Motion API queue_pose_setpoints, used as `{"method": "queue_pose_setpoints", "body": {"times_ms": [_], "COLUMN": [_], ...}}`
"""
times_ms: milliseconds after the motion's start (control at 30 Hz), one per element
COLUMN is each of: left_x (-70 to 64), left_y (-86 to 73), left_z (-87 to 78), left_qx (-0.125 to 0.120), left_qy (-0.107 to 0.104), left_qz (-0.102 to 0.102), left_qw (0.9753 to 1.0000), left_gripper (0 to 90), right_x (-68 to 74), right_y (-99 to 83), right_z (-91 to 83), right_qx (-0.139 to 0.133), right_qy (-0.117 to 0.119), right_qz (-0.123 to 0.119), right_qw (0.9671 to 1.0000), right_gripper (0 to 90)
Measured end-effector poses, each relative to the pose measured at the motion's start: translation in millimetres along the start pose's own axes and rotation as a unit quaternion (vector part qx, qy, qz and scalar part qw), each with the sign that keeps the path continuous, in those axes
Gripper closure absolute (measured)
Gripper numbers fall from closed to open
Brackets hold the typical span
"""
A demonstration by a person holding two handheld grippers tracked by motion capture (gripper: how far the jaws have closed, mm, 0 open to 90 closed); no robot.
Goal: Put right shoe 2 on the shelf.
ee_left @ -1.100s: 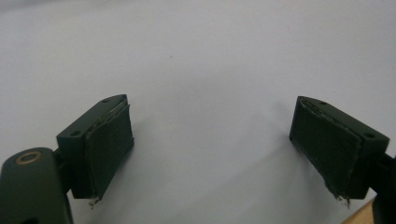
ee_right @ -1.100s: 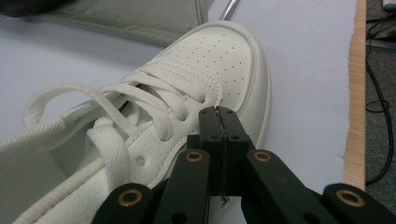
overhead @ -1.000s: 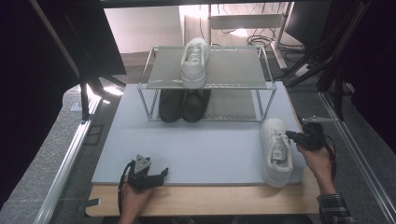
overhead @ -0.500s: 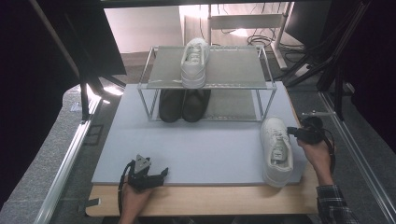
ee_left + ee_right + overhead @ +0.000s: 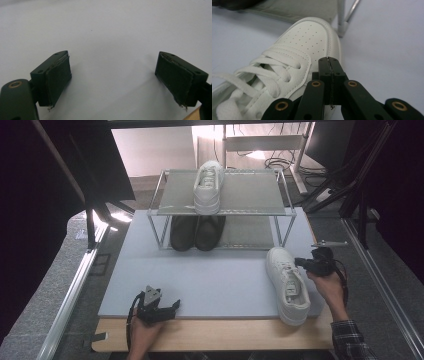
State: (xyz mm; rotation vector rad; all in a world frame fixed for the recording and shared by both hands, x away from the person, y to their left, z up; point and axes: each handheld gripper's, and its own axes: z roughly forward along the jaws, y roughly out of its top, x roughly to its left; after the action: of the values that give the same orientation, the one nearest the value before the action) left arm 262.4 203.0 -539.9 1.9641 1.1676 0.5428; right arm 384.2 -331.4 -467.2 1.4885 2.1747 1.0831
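Note:
A white sneaker (image 5: 289,285) lies on the grey mat (image 5: 215,280) at the right, toe pointing away from me. My right gripper (image 5: 299,262) is shut with nothing between its jaws, and its tip sits at the sneaker's right side near the toe. In the right gripper view the shut tips (image 5: 329,60) rest beside the perforated toe of this sneaker (image 5: 307,42). A second white sneaker (image 5: 207,180) stands on the rack's top shelf (image 5: 250,195). At the mat's front left, my left gripper (image 5: 172,306) stands open over bare mat (image 5: 112,30) with its pads (image 5: 58,75) wide apart.
A pair of black shoes (image 5: 197,232) sits on the lower shelf under the rack. The rack's metal leg (image 5: 342,22) stands just beyond the sneaker's toe. A wooden table edge (image 5: 215,335) runs along the front. Dark frame bars and cables flank both sides.
My right gripper has shifted slightly left along the sneaker's side, and the sneaker's toe seems nudged a little to the left. The left gripper has stayed put.

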Motion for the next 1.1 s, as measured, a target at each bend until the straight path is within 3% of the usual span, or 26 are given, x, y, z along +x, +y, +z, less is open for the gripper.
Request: {"method": "queue_pose_setpoints", "body": {"times_ms": [133, 233, 400, 533, 633, 733, 1100], "left_x": [0.0, 0.0, -0.1, -0.1, -0.1, -0.1, 0.0], "left_y": [0.0, 0.0, 0.0, 0.1, 0.0, 0.0, 0.1], "left_z": [-0.1, 0.0, 0.0, 0.0, 0.0, 0.0, 0.0], "left_qx": [0.000, 0.000, 0.000, 0.000, 0.000, 0.000, 0.000], "left_qy": [0.000, 0.000, 0.000, 0.000, 0.000, 0.000, 0.000], "left_qz": [0.000, 0.000, 0.000, 0.000, 0.000, 0.000, 0.000], "left_qw": [1.0000, 1.0000, 1.0000, 1.0000, 1.0000, 1.0000, 1.0000], "left_gripper": [12.7, 12.7, 12.7, 12.7, 12.7, 12.7, 12.7], "right_x": [4.4, 1.5, 1.0, 10.3, 18.7, 18.9, 29.7], "right_y": [3.0, -2.3, -18.7, -31.8, -38.7, -41.9, -37.0], "right_z": [1.4, -3.2, -17.2, -25.8, -30.3, -33.4, -24.0], "right_qx": [0.005, 0.013, 0.024, 0.032, 0.041, 0.040, 0.043], "right_qy": [-0.008, -0.018, -0.015, -0.006, -0.022, -0.016, -0.003], "right_qz": [-0.017, -0.016, -0.011, -0.020, -0.036, -0.027, -0.024], "right_qw": [0.9998, 0.9996, 0.9995, 0.9993, 0.9983, 0.9987, 0.9988], "right_gripper": [89.8, 89.8, 89.8, 89.9, 89.9, 89.9, 89.9]}}
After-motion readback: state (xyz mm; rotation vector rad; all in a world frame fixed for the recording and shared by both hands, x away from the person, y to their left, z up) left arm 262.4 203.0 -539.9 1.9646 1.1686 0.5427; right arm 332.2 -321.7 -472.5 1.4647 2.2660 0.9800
